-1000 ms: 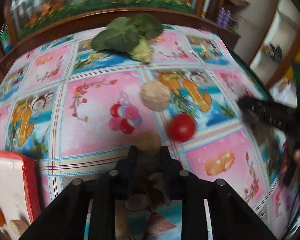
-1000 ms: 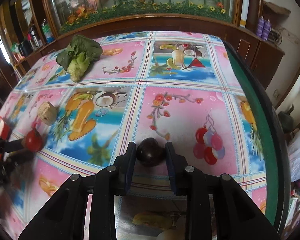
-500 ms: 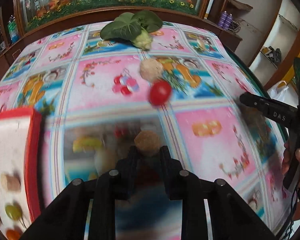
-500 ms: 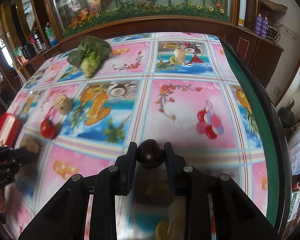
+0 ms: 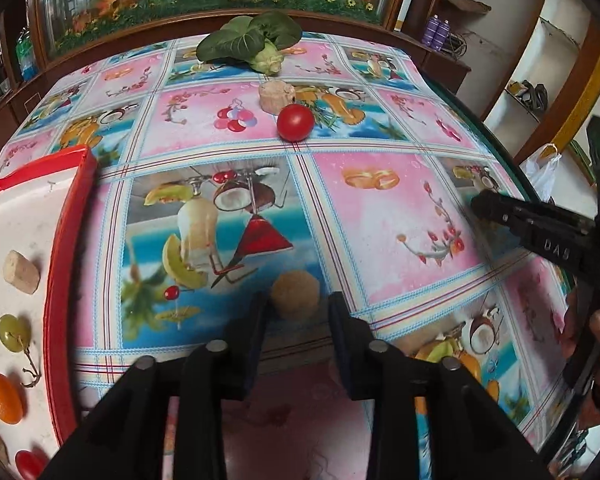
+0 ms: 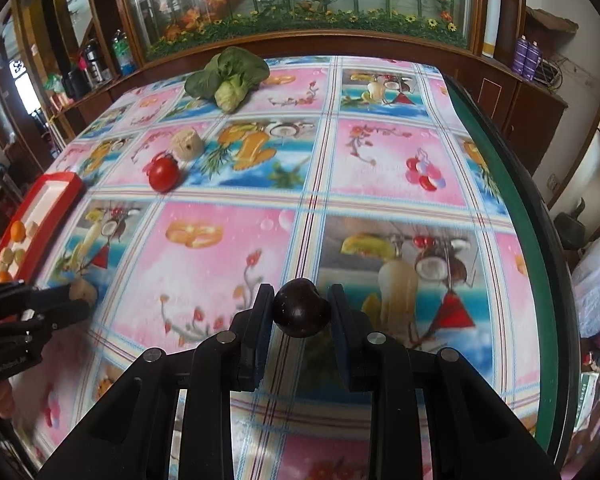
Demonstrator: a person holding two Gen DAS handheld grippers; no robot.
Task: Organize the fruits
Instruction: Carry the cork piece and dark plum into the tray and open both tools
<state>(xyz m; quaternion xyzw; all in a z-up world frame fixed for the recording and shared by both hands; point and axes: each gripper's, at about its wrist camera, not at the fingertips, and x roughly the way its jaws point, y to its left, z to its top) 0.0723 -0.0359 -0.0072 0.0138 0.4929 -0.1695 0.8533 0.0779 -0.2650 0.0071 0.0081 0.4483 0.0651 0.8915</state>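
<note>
The left gripper (image 5: 296,308) has just been opening: its jaws stand a little apart with a tan round fruit (image 5: 295,291) between them, the left pad close against it and a gap on the right, so the fruit looks freed rather than pinched. It sits short of the red tray (image 5: 66,240) at the left edge of the table (image 5: 380,208). The right gripper (image 6: 300,312) is clamped on a dark round fruit (image 6: 301,307), carried above the cloth near the front edge.

By the look of it, the sorting is partway done. The tray already holds several pieces: orange ones, a green grape, a beige chunk and something red at its near corner. Left to do: the 2 fruits at the grippers, plus a tomato (image 5: 295,122) and a pale beige lump (image 5: 275,96) touching it toward the far edge. A leafy green vegetable (image 5: 252,40) lies at the far edge; whether it belongs to the job is unclear.

The tray is cut off by the frame, so its full contents cannot be counted. Whether the tan fruit rests on the cloth cannot be told.
</note>
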